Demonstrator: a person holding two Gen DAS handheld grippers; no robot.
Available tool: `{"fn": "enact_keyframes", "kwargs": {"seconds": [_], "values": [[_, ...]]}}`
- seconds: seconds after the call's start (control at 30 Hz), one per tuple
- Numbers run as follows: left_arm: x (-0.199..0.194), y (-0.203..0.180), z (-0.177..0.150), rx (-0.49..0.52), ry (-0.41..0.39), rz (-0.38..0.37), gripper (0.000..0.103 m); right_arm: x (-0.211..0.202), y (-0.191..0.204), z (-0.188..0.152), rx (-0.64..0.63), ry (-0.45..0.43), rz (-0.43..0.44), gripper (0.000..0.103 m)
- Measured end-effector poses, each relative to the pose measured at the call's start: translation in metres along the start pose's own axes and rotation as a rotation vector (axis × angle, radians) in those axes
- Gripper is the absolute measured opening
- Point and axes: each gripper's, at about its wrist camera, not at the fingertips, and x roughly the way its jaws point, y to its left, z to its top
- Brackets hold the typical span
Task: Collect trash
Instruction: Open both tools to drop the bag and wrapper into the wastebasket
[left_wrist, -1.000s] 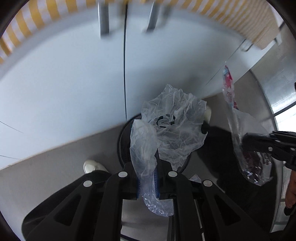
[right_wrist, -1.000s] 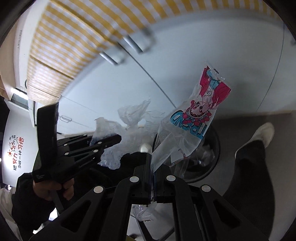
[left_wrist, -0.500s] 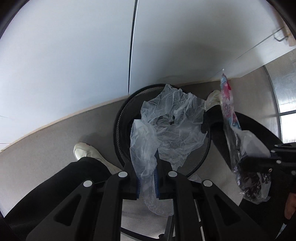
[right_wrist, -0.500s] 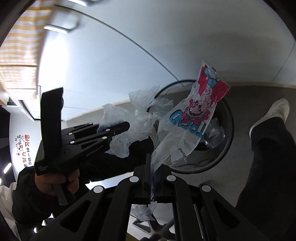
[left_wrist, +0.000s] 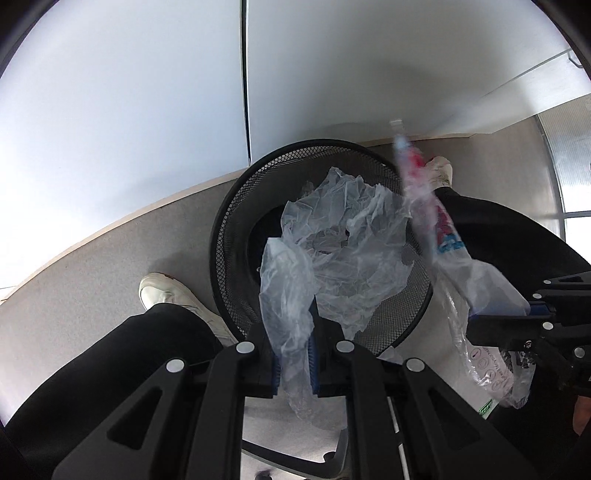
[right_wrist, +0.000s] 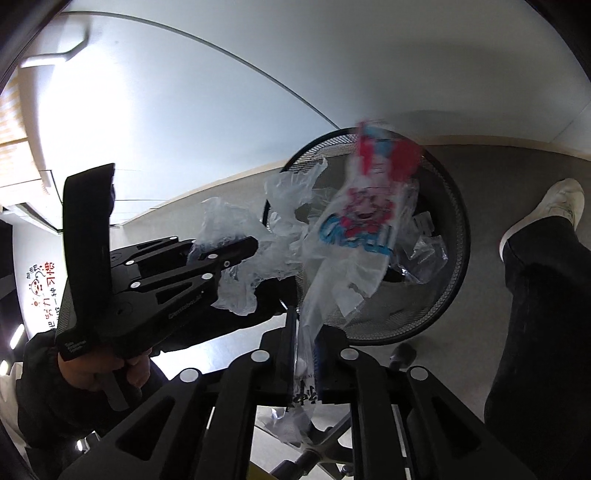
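My left gripper (left_wrist: 293, 350) is shut on a crumpled clear plastic bag (left_wrist: 343, 251), which hangs over the black mesh trash bin (left_wrist: 236, 218) on the floor. My right gripper (right_wrist: 304, 354) is shut on a printed snack wrapper (right_wrist: 362, 221), pink, red and blue, held above the same bin (right_wrist: 454, 266). In the left wrist view the right gripper (left_wrist: 532, 317) and the wrapper (left_wrist: 443, 236) are at the right, by the bin's rim. In the right wrist view the left gripper (right_wrist: 236, 251) and the clear bag (right_wrist: 258, 254) are at the left. Clear trash lies inside the bin.
White cabinet doors (left_wrist: 147, 110) stand behind the bin. The floor (left_wrist: 110, 266) is grey. The person's white shoes (left_wrist: 166, 295) (right_wrist: 554, 206) and black trouser legs stand on both sides of the bin. A chair base (right_wrist: 325, 443) is under the right gripper.
Both grippers have tilted down and moved closer to the bin, which now fills more of each view. The wrapper swings and is blurred. Both grips are unchanged.
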Motion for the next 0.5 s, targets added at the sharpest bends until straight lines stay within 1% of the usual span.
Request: {"fn": "enact_keyframes", "kwargs": {"seconds": [0.13,0.17,0.2,0.23,0.27,0.33,0.37,0.4,0.43,0.47,0.5], "values": [[0.006,0.000,0.001,0.004,0.007,0.005,0.014,0.001,-0.002,0.002,0.007,0.009,-0.009,0.015],[0.006,0.000,0.001,0.004,0.008,0.005,0.014,0.000,-0.002,0.003,0.012,0.007,-0.015,0.019],[0.007,0.000,0.001,0.006,0.011,0.005,0.014,-0.001,-0.003,0.003,0.018,0.002,-0.026,0.032],[0.008,-0.001,0.001,0.010,0.016,0.012,0.015,-0.002,-0.004,0.004,0.025,-0.008,-0.037,0.038],[0.009,0.000,0.001,0.011,0.019,0.017,0.017,-0.005,-0.005,0.004,0.029,-0.015,-0.043,0.042],[0.014,-0.001,0.001,0.010,0.023,0.021,0.021,-0.008,-0.007,0.006,0.043,-0.034,-0.044,0.044],[0.014,-0.001,0.001,0.010,0.026,0.026,0.030,-0.009,-0.010,0.006,0.048,-0.037,-0.049,0.052],[0.015,-0.001,0.001,0.012,0.026,0.038,0.046,-0.011,-0.012,0.006,0.054,-0.044,-0.056,0.058],[0.015,-0.001,0.000,0.015,0.023,0.045,0.056,-0.014,-0.012,0.006,0.061,-0.054,-0.059,0.061],[0.015,-0.001,0.000,0.018,0.021,0.051,0.068,-0.015,-0.013,0.009,0.069,-0.063,-0.059,0.072],[0.015,-0.001,-0.001,0.022,0.018,0.058,0.070,-0.018,-0.014,0.009,0.076,-0.071,-0.060,0.082]]}}
